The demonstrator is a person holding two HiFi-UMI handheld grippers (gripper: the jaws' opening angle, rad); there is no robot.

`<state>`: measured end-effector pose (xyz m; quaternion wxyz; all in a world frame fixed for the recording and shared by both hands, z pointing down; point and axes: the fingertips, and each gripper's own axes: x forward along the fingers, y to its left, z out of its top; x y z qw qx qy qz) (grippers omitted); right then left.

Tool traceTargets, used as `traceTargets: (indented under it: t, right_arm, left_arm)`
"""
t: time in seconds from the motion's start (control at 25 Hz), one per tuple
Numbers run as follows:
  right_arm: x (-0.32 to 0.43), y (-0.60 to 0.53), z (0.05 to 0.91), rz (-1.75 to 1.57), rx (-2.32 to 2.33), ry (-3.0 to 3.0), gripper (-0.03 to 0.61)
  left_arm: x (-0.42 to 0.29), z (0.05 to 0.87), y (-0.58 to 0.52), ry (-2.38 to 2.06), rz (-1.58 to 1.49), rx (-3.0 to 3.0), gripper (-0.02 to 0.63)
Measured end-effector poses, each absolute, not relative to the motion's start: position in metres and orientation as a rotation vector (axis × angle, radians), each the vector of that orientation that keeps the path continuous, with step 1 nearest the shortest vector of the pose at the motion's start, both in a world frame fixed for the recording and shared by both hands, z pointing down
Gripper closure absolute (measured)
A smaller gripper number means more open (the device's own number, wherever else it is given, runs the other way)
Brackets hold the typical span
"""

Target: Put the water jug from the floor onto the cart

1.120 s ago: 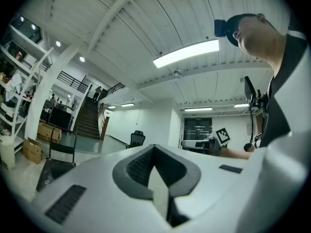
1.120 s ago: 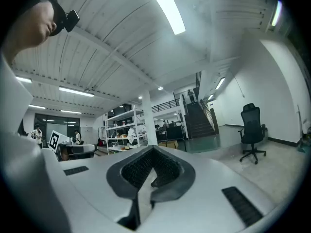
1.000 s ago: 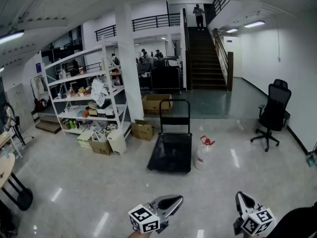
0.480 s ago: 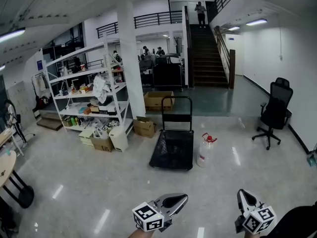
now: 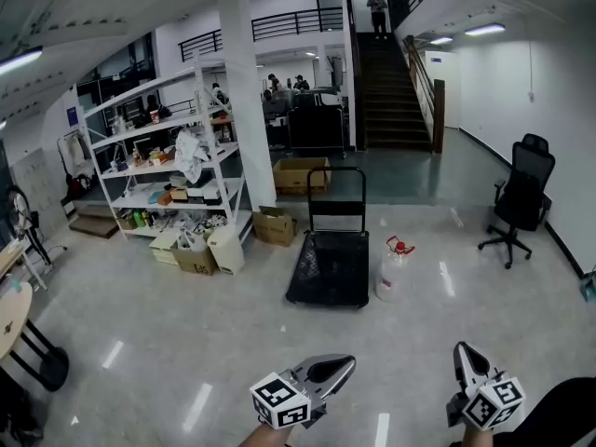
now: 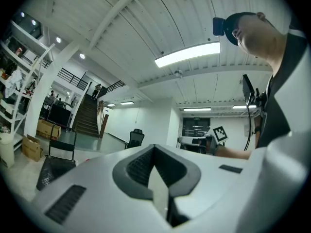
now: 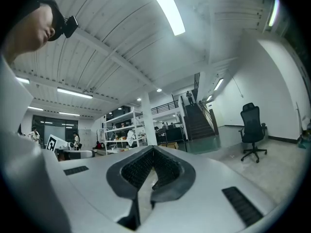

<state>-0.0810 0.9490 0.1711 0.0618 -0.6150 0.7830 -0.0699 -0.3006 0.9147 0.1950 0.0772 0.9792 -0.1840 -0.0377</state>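
Your left gripper (image 5: 343,365) and right gripper (image 5: 464,352) are held low in front of you, each with its jaws pressed together and holding nothing. Well ahead, the water jug (image 5: 393,270) stands on the floor just right of the black cart (image 5: 326,273).

Jug (image 5: 393,274), shelf clutter (image 5: 179,194) — detail too small

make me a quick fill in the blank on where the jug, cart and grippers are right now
The water jug stands on the ___, not on the cart.
In the head view the jug is just to the cart's ___ side.
The jug's cap is ___.
The left gripper and right gripper are both ___, holding nothing.
Missing words: floor; right; red; shut.
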Motion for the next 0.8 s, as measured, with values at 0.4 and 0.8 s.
traceTargets:
  t: [0.4,0.8]
  right_arm:
    - [-0.118,0.906,0.183,-0.276,-1.924,2.318,0.577]
    - [-0.072,0.823,0.2,-0.307,-1.919,2.318,0.577]
  left_arm:
    - [-0.336,0.209,0.866,-0.461,-0.105,2.906,0.612]
    - [-0.281,0.213,0.776,-0.444,-0.089,2.916,0.612]
